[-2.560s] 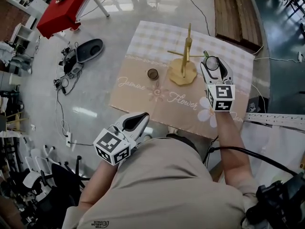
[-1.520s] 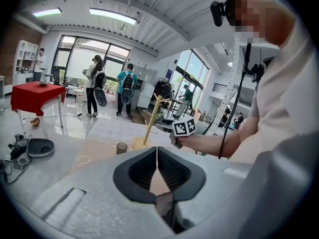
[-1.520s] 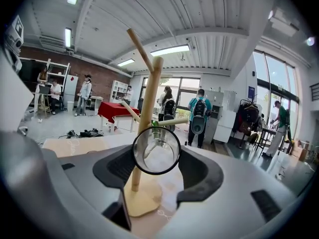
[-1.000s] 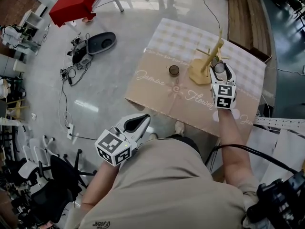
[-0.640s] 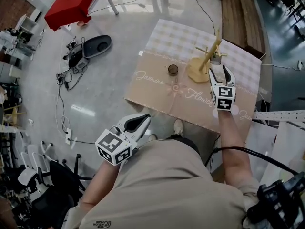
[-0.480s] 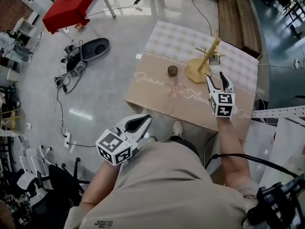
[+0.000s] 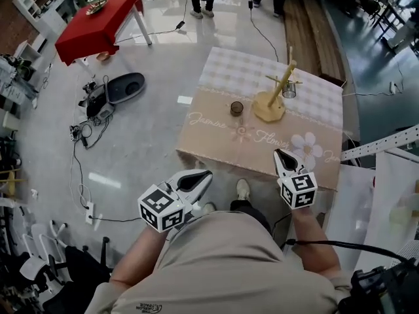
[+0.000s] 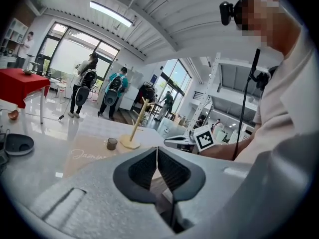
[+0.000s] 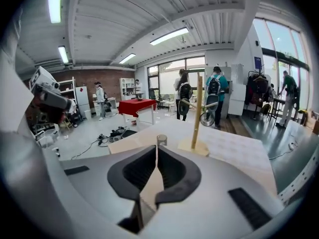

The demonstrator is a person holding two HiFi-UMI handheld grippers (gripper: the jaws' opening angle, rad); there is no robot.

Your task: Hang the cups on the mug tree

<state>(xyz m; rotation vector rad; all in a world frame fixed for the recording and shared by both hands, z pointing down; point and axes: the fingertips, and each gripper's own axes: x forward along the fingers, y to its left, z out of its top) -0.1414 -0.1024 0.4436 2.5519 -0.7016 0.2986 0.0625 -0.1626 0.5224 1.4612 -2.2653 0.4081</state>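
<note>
Right gripper [image 7: 279, 154] at near table edge, jaws closed tip to tip, nothing between them. Left gripper [image 7: 207, 174] off table, by person's waist, jaws likewise closed and empty. Hung cup [image 7: 289, 89] on mug tree [image 7: 277, 95] at far side of tablecloth [image 7: 222, 136] — well beyond right gripper. Second cup [image 7: 236, 108] stands upright just left of tree — well apart from both grippers.

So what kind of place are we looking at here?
Probably a big open lab or workshop hall rather than a home: cables trail over the polished floor, office chairs stand pushed aside, and strip lights hang from a high ribbed ceiling.
</note>
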